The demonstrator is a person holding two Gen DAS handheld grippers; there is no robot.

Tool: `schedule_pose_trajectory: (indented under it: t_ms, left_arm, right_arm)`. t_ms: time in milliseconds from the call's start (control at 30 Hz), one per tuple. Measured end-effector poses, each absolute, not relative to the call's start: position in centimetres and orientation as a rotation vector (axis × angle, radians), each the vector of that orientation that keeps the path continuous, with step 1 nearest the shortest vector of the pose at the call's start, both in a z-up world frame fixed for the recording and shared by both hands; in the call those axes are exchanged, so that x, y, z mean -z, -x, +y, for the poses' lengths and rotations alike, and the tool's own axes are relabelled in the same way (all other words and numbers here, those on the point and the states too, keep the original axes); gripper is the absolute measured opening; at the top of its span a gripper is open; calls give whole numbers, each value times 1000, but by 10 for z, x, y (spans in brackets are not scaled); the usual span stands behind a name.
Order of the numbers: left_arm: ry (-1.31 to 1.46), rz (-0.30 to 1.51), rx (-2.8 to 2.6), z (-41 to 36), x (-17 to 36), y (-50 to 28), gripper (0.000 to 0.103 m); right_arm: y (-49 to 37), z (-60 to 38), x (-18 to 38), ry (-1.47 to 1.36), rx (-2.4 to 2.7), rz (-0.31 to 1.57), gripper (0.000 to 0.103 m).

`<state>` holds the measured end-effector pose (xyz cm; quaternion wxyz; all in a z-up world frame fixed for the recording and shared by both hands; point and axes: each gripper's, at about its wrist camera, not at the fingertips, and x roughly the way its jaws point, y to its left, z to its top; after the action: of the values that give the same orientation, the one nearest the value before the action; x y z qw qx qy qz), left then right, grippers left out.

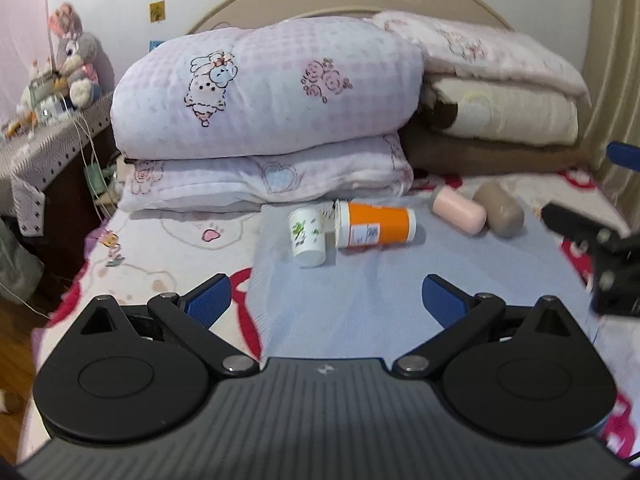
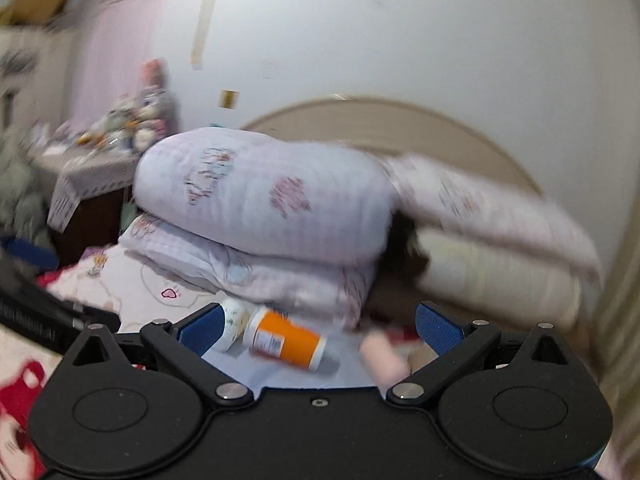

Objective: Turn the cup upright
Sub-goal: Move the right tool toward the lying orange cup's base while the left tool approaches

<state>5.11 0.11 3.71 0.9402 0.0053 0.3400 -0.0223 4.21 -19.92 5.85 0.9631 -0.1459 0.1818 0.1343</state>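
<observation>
The orange cup (image 1: 378,226) has a white rim and a white printed label; the small cup (image 1: 307,236) beside it is white with green sprigs. A pink cup (image 1: 460,212) and a taupe cup (image 1: 502,209) lie plain. The cloth (image 1: 360,292) under them is pale blue, the sheet (image 1: 160,248) white with red and pink cartoons. The quilt (image 1: 264,88) is pink-checked, perhaps lilac in the blurred right view. Gripper pads (image 1: 210,300) are blue.

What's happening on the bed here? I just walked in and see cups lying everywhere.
A person holds two grippers over the bed. Four cups lie tipped on the blue cloth: a white floral cup, an orange cup, a pink cup and a brown cup. The left gripper and right gripper are both open, holding nothing; no cup is upright yet.
</observation>
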Motion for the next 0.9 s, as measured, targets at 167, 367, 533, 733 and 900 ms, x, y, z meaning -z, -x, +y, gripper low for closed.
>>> schedule_pose_trajectory:
  t_ms: [167,367,533,733,900]
  left_arm:
    - [108,711,49,19,-27,-86,103]
    - [320,769,74,30,14,-140,101]
    - [379,812,51,25,65,-174,100]
    - [435,836,100,13,109,-211,99]
    - [513,833,129,-5,132,-238,97]
  right_arm:
    - [-73,-177,-65,497,-465,398,103]
    - [-127,-146,-51,680,-706,579,103]
    - [-185,-133,-15,737,-777,665,102]
    - [-219,-164,48,724,-782,750,100]
    - [-230,-180,77,749,-750,782,98]
